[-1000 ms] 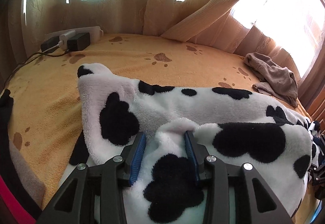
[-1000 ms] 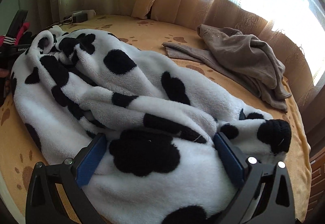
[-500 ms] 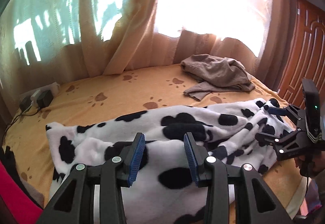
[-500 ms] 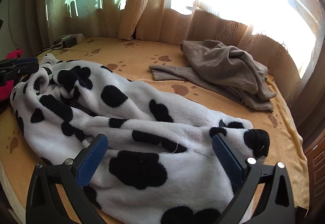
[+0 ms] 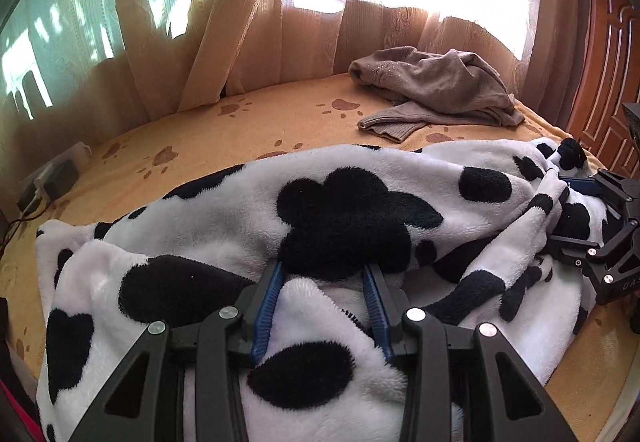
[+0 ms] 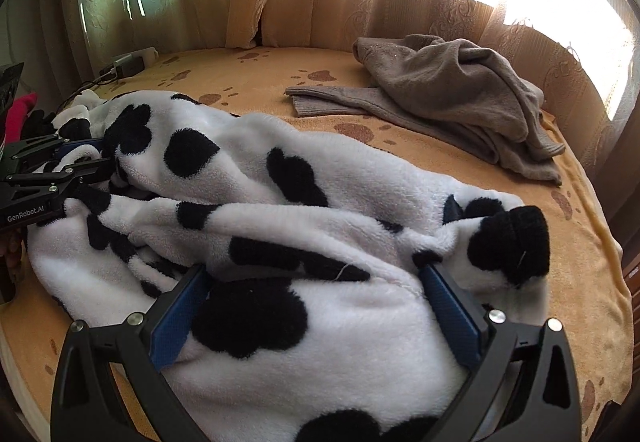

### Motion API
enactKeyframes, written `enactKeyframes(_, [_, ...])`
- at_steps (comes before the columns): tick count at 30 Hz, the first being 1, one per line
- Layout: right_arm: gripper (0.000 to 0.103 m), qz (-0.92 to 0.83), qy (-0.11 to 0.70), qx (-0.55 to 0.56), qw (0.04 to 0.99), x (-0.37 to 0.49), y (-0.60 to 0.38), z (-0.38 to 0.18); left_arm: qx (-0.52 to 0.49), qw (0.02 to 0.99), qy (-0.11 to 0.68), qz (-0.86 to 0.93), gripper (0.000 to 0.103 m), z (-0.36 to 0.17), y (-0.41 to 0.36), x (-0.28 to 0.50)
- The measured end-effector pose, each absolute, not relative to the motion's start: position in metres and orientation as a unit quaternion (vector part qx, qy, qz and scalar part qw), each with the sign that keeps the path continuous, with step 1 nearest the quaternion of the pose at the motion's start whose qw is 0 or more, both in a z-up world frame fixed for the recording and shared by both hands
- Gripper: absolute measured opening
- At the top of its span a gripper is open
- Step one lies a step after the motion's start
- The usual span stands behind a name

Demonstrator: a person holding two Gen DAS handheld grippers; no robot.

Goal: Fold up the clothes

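Note:
A white fleece garment with black cow spots [image 5: 240, 209] [image 6: 352, 169] lies stretched across the bed. My left gripper [image 5: 322, 268] is shut on a thick fold of it, and a black patch bulges over the fingertips. In the right wrist view it [image 6: 96, 155] shows at the far left with fleece between its fingers. My right gripper [image 6: 314, 270] holds the other end with its jaws wide around a thick bunch, beside a black nub [image 6: 508, 242]. The left wrist view shows it [image 5: 568, 209] at the right edge. Folds run taut between the two grippers.
A crumpled brown garment [image 5: 432, 89] [image 6: 440, 81] lies at the back right of the orange paw-print bedcover [image 5: 240, 129]. A power strip with a plugged-in charger [image 5: 56, 177] [image 6: 128, 61] sits at the back left. Curtains [image 5: 200, 21] hang behind the bed, with a wooden door [image 5: 600, 61] at right.
My left gripper has swung sideways and rolled with the fleece in it, so the garment now lies drawn out longer between the grippers. The right gripper has stayed about where it was.

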State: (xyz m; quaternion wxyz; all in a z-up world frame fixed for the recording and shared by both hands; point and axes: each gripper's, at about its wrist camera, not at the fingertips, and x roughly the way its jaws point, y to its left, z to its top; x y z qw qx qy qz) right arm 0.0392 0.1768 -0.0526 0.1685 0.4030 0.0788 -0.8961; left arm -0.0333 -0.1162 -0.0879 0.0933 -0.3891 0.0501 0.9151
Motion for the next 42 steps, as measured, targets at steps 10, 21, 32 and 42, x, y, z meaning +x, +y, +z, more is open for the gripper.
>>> enactKeyframes(10, [0.103, -0.867, -0.300, 0.330, 0.222, 0.098, 0.321, -0.021, -0.402, 0.097, 0.072, 0.908, 0.042, -0.063, -0.096, -0.032])
enactKeyframes(21, [0.103, -0.663, -0.585, 0.315, 0.346, 0.151, 0.356, -0.075, -0.393, 0.265, 0.104, 0.874, 0.043, -0.039, 0.040, -0.023])
enactKeyframes(32, [0.103, -0.518, -0.712, 0.367, 0.299, 0.141, 0.307, -0.114, -0.395, 0.246, 0.147, 0.873, 0.043, -0.043, 0.101, -0.075])
enactKeyframes(42, [0.103, -0.607, -0.671, 0.412, 0.107, 0.121, 0.297, -0.090, -0.418, 0.265, 0.115, 0.861, 0.043, -0.066, 0.076, -0.085])
